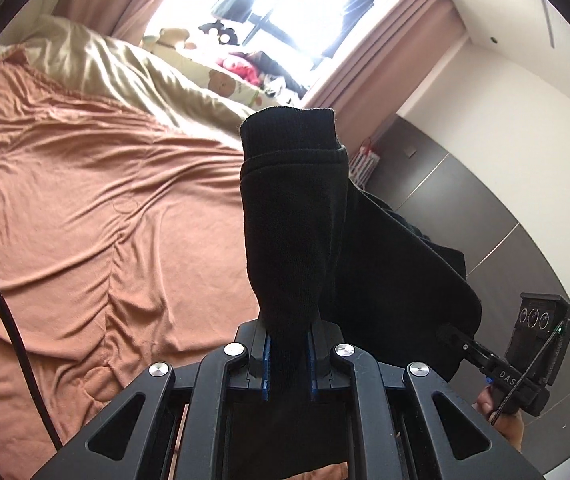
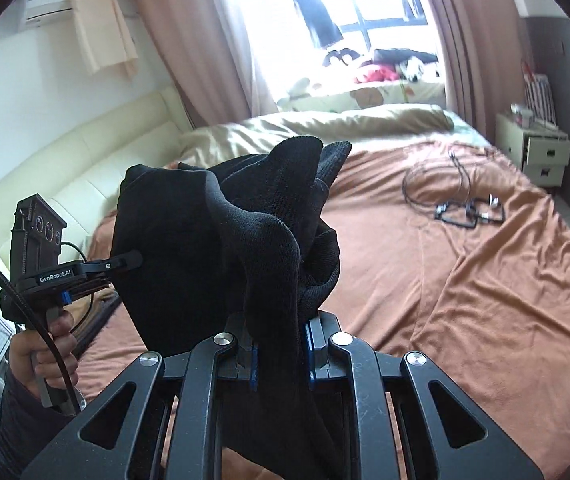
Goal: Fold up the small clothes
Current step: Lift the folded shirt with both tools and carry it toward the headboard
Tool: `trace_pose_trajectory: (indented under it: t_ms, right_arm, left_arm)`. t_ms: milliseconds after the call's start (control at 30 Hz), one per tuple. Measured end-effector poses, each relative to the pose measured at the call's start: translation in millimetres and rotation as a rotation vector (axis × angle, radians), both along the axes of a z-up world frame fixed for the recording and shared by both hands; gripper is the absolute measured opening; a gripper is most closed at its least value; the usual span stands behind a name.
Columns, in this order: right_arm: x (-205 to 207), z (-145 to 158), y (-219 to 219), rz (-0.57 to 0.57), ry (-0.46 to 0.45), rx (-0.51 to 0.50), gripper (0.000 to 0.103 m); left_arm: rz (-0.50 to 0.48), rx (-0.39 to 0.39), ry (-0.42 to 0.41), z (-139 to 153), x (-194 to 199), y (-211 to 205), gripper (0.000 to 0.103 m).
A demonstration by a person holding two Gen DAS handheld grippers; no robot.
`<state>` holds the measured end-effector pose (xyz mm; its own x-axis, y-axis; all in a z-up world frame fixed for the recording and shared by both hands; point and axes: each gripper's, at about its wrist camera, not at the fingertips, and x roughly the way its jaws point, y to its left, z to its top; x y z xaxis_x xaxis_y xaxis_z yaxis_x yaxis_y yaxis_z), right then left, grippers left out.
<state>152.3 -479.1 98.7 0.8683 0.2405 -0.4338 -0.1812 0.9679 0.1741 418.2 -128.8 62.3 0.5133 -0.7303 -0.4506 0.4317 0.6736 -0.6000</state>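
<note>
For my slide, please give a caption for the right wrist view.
Right hand-held gripper shut on a black sock above the orange bedsheet.

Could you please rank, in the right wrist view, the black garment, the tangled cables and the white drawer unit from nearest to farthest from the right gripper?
1. Black garment: clamped in the right gripper jaws.
2. Cables: on the orange bedspread, ahead and right.
3. Drawer unit: beyond the bed, far right.
</note>
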Motion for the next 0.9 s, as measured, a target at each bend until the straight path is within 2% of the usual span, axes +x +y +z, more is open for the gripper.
trace_pose_trajectory:
  t_ms: [167, 400, 900]
  right_arm:
    - [-35.2, 18.7, 18.9, 0.036, -0.052, -0.028, 0.013]
    - [-71.3, 32.3, 54.1, 0.090, -0.096, -0.044, 0.013]
    - [-104.2, 19.9, 128.0, 0.230, -0.143, -0.060, 0.013]
  left_arm:
    - [0.020, -0.009, -0.078, 41.4, -39.4, 28.5, 0.013]
    - [0.063, -0.018, -0.145, 77.1, -86.0, 79.8, 0.013]
    - [0.198, -0.016, -0.210, 103.3, -186.5, 203.6, 0.013]
